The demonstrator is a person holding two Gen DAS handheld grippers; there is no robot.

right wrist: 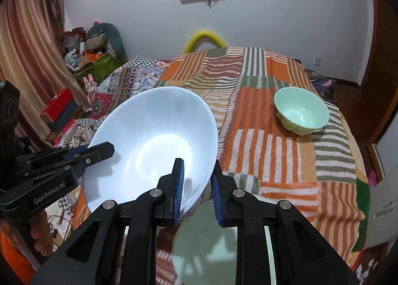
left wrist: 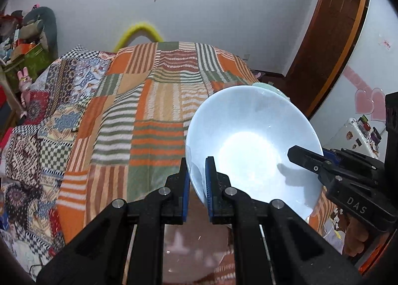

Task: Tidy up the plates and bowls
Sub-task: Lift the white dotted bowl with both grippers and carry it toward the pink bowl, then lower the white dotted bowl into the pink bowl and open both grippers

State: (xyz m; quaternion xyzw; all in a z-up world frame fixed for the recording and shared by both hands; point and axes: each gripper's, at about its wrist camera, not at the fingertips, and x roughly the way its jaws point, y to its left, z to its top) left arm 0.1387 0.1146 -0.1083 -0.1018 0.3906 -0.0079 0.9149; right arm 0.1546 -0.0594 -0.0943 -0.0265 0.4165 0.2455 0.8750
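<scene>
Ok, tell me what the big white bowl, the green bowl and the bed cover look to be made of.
White bowl: glazed ceramic or opal glass, by the look; smooth and glossy, with a bright glare spot inside.
Green bowl: probably glazed ceramic too; pale shiny inside, with a ridged, yellowish outer wall.
Bed cover: woven fabric, likely terry-like cotton; matte, nubby striped patches.

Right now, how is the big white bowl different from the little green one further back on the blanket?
The white bowl is wide and shallow in shape; the green bowl is clearly smaller and deeper. The white bowl is lifted and tilted, its rim pinched by the left hand-held gripper and the right hand-held gripper; the green bowl sits upright on the striped blanket, untouched. Both are round, glossy and empty.
</scene>
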